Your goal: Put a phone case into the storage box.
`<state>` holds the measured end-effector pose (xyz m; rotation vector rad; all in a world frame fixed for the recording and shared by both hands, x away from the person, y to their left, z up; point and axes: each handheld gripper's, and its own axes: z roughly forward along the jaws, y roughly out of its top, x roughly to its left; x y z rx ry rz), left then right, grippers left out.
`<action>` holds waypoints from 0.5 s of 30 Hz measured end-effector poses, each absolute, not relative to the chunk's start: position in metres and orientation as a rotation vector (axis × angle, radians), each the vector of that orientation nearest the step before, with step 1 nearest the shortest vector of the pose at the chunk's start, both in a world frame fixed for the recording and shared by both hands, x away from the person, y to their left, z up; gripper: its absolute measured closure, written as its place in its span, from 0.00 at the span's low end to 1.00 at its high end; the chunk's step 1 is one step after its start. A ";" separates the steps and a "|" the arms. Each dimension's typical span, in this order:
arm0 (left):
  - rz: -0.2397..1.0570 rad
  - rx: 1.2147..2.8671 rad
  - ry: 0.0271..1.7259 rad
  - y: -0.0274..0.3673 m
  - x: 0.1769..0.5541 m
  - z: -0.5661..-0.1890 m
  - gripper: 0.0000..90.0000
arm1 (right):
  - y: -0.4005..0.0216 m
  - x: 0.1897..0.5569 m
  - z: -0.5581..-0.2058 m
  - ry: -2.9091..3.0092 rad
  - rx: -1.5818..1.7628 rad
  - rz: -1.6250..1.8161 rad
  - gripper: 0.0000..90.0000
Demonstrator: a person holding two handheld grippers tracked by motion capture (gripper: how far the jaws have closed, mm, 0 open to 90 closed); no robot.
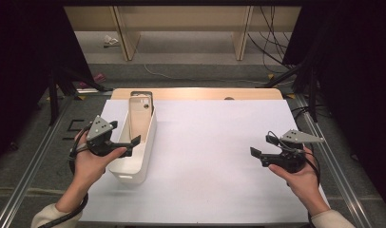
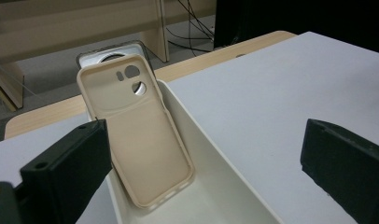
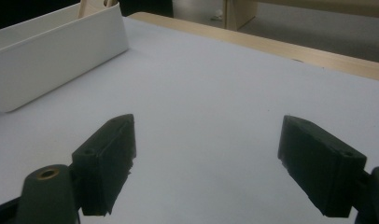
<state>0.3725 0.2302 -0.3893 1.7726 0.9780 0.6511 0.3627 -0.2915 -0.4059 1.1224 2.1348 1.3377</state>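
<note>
While both jaws stand wide and empty, left gripper [image 1: 127, 141] nears beige phone case [image 2: 138, 135] leaning in white bin [image 1: 142, 156]; a nudge likely topples it.

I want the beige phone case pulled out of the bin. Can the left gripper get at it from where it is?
Probably yes. The left gripper is open and aimed at the beige phone case, which leans upright in the white bin. Its top edge stands above the rim with nothing between.

Lab recording bay: black curtains [image 1: 20, 71], floor cables [image 1: 272, 42], metal frame rails [image 1: 29, 156], white-covered worktop [image 1: 215, 156].
</note>
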 end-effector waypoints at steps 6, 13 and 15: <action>0.641 1.788 0.956 0.227 0.358 -0.395 0.02 | -0.293 0.362 -0.407 2.142 1.131 1.325 0.22; 0.629 1.801 0.930 0.222 0.346 -0.402 0.02 | -0.296 0.361 -0.407 2.144 1.140 1.314 0.22; 0.625 1.803 0.921 0.221 0.344 -0.403 0.02 | -0.296 0.361 -0.408 2.147 1.146 1.308 0.22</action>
